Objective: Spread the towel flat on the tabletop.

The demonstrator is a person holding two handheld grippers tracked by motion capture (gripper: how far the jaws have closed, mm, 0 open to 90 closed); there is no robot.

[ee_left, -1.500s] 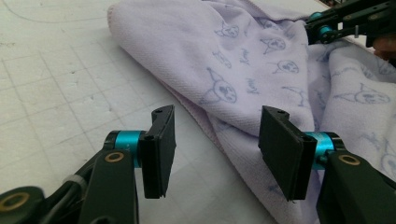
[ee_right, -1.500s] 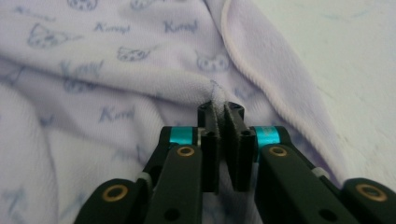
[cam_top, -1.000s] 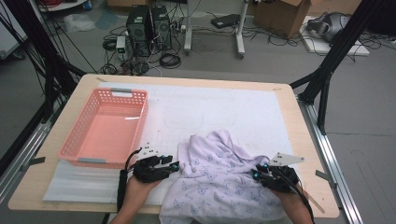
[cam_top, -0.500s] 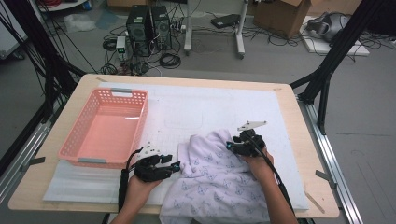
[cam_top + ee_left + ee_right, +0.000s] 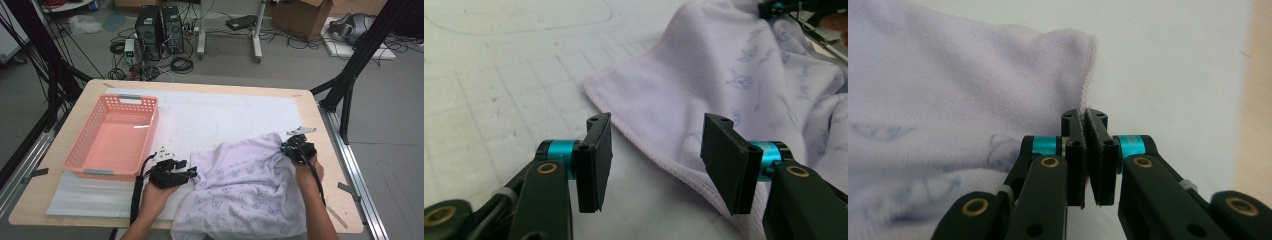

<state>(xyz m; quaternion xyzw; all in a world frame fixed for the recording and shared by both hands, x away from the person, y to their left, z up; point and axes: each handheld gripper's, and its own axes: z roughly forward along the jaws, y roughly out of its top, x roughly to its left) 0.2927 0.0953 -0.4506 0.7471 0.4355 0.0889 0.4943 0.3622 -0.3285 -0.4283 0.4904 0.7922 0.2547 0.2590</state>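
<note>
A pale lilac cloth [image 5: 240, 190] with small blue prints lies rumpled over the table's near side and hangs over the front edge. My right gripper [image 5: 291, 148] is shut on its far right corner, and the hem is pinched between the pads in the right gripper view [image 5: 1086, 125]. My left gripper [image 5: 192, 173] rests at the cloth's left corner. Its jaws [image 5: 654, 160] have just been opening and stand apart. The cloth's hem [image 5: 659, 150] runs under the gap, and neither pad touches it.
A pink plastic basket [image 5: 131, 99] stands at the left on the white mat [image 5: 225, 110]. The wooden table edge [image 5: 320, 125] lies just right of my right gripper. Black frame posts, cables and computer cases stand on the floor beyond the table.
My right gripper went from the near right edge onto the cloth, then out to the right with a corner, spreading the cloth wider. The left gripper stayed put, its jaws wider.
</note>
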